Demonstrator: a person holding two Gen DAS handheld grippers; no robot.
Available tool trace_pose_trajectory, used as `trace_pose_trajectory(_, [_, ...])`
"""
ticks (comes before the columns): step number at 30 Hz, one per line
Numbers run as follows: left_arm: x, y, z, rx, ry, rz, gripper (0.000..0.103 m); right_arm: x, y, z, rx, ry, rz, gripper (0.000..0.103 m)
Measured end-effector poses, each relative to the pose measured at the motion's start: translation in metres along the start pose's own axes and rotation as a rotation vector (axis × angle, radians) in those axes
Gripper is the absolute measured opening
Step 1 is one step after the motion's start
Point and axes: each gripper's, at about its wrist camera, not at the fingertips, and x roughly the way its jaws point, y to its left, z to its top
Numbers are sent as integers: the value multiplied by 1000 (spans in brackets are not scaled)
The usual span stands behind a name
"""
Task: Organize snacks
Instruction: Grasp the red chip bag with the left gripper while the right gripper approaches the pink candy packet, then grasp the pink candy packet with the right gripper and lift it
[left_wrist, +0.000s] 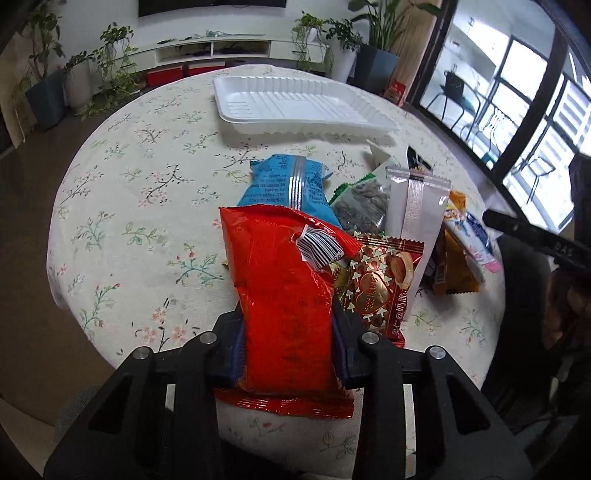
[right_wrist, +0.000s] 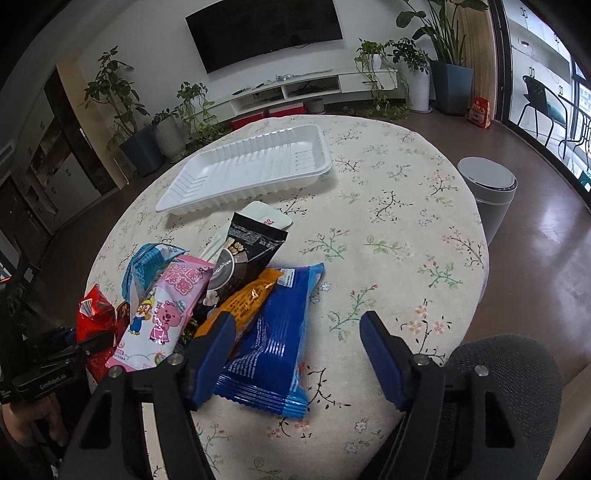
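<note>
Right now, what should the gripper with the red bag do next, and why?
Probably lift the red bag and carry it toward the white tray. The left gripper is shut on the bag, squeezing its middle, so the grab looks done. The tray has nothing in it and sits at the far side of the table, beyond the snack pile.

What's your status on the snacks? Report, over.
Left gripper shut on red packet. Right gripper open over blue packet, not gripping. White tray empty, path clear.
</note>
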Motion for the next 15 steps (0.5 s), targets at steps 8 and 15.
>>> trace_pose_trajectory(8, [-23, 13, -6, -83, -84, -122, 33, -7, 7, 1, 34, 76, 147, 61])
trace_pose_trajectory(15, [-24, 18, -10, -106, -107, -157, 33, -1, 62, 13, -63, 164, 311, 51])
